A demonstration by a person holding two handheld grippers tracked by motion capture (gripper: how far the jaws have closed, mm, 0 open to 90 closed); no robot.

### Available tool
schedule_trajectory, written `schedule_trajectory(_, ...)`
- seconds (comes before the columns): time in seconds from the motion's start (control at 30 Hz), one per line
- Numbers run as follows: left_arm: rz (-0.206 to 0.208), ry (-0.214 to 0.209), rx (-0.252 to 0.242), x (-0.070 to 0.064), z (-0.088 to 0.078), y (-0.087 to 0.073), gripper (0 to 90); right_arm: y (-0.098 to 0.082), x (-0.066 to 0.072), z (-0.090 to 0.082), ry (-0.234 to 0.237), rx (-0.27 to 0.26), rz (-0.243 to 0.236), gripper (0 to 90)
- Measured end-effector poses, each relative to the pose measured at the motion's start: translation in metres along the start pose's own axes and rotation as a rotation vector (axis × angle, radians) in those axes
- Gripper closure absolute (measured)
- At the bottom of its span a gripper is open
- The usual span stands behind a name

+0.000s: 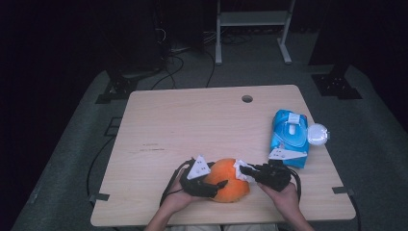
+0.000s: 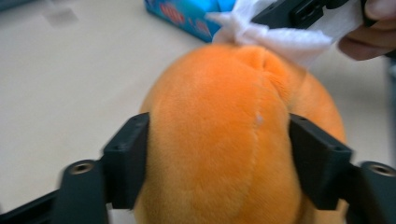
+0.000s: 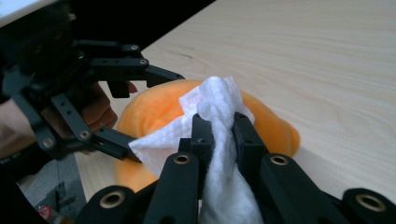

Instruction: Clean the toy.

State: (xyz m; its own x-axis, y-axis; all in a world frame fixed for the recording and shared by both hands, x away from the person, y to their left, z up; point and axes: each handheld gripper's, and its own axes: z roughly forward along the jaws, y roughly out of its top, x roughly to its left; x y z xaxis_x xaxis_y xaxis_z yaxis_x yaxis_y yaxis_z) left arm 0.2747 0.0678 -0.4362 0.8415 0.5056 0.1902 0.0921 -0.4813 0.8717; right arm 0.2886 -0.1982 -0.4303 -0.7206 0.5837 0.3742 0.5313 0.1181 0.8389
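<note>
The bench [image 1: 192,125] is a pale wood top with a round cable hole [image 1: 247,98] near its far edge, standing on grey carpet in a dark room. Behind it a white metal frame [image 1: 252,24] rises from the floor, and black cables [image 1: 168,62] trail across the carpet. Near the right edge of the bench lies a blue wipes pack [image 1: 288,134] with a round white lid [image 1: 318,134] just beside it.

At the near edge sits an orange plush [image 1: 230,185], round and soft, resting on the wood between the two hands. The person's forearms come in from below, both hands low over the bench and turned inward toward the toy.

The left hand-held gripper [image 1: 219,184] lies level from the left. In the left gripper view its jaws stand one on either flank of the plush [image 2: 219,140], against the fur; I cannot tell how hard they press.

The right hand-held gripper [image 1: 244,169] comes from the right, pointing at the top of the plush. Its jaws are pressed together on a bunched white wipe [image 3: 217,116], which pokes out above the tips and hangs down between the jaws. The wipe rests on the upper side of the plush [image 3: 154,109], touching it, and one corner reaches toward the left gripper's lower jaw.
</note>
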Motion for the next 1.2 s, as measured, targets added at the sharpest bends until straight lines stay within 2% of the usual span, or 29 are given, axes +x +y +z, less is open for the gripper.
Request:
schedule_trajectory(0.03, 0.027, 0.009, 0.008, -0.002, 0.0, 0.002, 32.3, 0.001, 0.001, -0.001, 0.008, -0.013, -0.002, 80.6)
schedule_trajectory(0.13, 0.049, -0.009, 0.013, -0.005, 0.001, 0.001, 30.2, 0.001, 0.005, 0.001, -0.014, -0.001, -0.031, 80.5)
schedule_trajectory(0.17, 0.045, -0.021, 0.01, -0.005, 0.0, 0.0, 28.2, -0.001, 0.003, 0.002, -0.02, 0.006, -0.02, 80.6)
schedule_trajectory(0.23, -0.004, -0.053, -0.007, -0.001, -0.001, 0.0, 21.6, -0.003, -0.003, 0.002, -0.049, 0.018, -0.011, 80.6)
schedule_trajectory(0.3, -0.074, -0.073, -0.001, 0.006, -0.001, -0.002, 17.5, -0.004, -0.007, 0.002, -0.039, 0.017, 0.02, 80.6)
schedule_trajectory(0.33, -0.091, -0.076, 0.004, 0.007, 0.0, -0.003, 17.7, -0.004, -0.006, 0.002, -0.039, 0.02, 0.013, 80.7)
schedule_trajectory(0.4, -0.059, -0.066, 0.016, 0.004, 0.001, -0.003, 21.8, -0.002, 0.005, 0.004, -0.05, 0.026, -0.037, 80.6)
schedule_trajectory(0.5, -0.011, -0.063, 0.015, -0.004, 0.002, 0.0, 23.8, 0.004, 0.023, 0.007, -0.034, 0.02, -0.119, 80.6)
schedule_trajectory(0.57, -0.003, -0.066, 0.021, -0.003, 0.001, 0.001, 23.3, 0.003, 0.026, 0.009, -0.062, 0.032, -0.148, 80.7)
schedule_trajectory(0.7, -0.101, -0.082, 0.01, 0.008, -0.002, 0.0, 15.3, 0.0, 0.013, 0.006, -0.078, 0.035, -0.107, 80.8)
schedule_trajectory(0.77, -0.154, -0.092, 0.02, 0.013, -0.001, -0.002, 13.9, -0.001, 0.013, 0.006, -0.089, 0.042, -0.115, 80.8)
schedule_trajectory(0.8, -0.166, -0.1, 0.021, 0.014, -0.001, -0.002, 13.9, -0.001, 0.014, 0.008, -0.095, 0.045, -0.126, 80.9)
schedule_trajectory(0.83, -0.164, -0.101, 0.025, 0.014, -0.001, -0.002, 14.4, -0.002, 0.016, 0.008, -0.099, 0.047, -0.132, 80.8)
schedule_trajectory(0.87, -0.151, -0.103, 0.024, 0.012, -0.001, -0.002, 18.4, -0.001, 0.016, 0.009, -0.1, 0.048, -0.135, 80.9)
schedule_trajectory(0.93, -0.1, -0.092, 0.027, 0.006, 0.0, 0.0, 23.9, 0.0, 0.018, 0.009, -0.107, 0.041, -0.135, 80.9)
schedule_trajectory(1.03, -0.044, -0.101, 0.022, -0.001, 0.001, 0.005, 24.5, 0.005, 0.031, 0.008, -0.097, 0.018, -0.197, 80.8)
schedule_trajectory(1.07, -0.042, -0.098, 0.023, -0.001, 0.001, 0.005, 22.9, 0.005, 0.034, 0.009, -0.108, 0.025, -0.216, 80.9)
schedule_trajectory(1.1, -0.061, -0.101, 0.017, 0.001, 0.0, 0.005, 20.3, 0.005, 0.033, 0.01, -0.112, 0.034, -0.223, 80.9)
schedule_trajectory(1.17, -0.117, -0.108, 0.011, 0.008, -0.004, 0.004, 15.7, 0.002, 0.025, 0.011, -0.109, 0.045, -0.188, 80.9)
schedule_trajectory(1.2, -0.13, -0.105, 0.009, 0.01, -0.005, 0.004, 14.7, 0.002, 0.02, 0.011, -0.109, 0.04, -0.167, 81.0)
